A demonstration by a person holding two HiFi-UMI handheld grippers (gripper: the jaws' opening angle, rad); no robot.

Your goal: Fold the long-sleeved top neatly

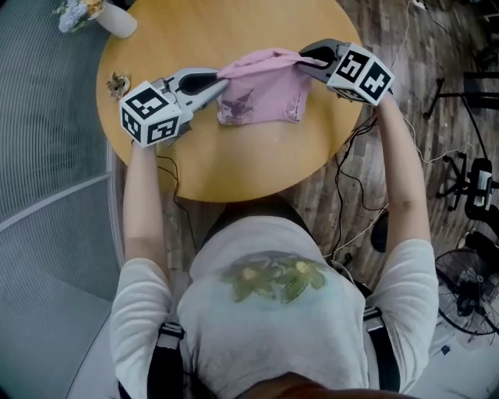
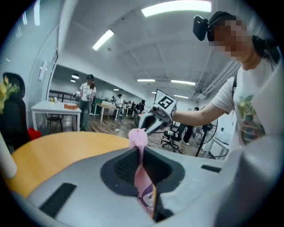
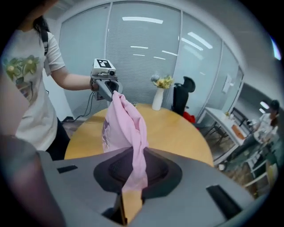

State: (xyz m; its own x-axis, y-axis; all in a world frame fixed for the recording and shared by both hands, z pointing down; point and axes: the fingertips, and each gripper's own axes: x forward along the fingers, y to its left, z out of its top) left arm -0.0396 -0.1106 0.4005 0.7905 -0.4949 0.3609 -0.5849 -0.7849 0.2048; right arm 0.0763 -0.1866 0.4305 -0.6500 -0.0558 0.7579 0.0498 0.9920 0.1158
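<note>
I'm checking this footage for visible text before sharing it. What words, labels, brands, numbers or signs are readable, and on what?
Nothing is readable in any view.
The marker cubes on the left gripper and right gripper: black-and-white square patterns, no letters or digits.
On the pink top: a purple print, too blurred to read.
On the person's T-shirt: a green and yellow picture, no lettering visible.

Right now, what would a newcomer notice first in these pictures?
The pink top is stretched between the left gripper and the right gripper, each shut on one end, over the round table. A white vase with flowers stands at the table's far edge.
</note>
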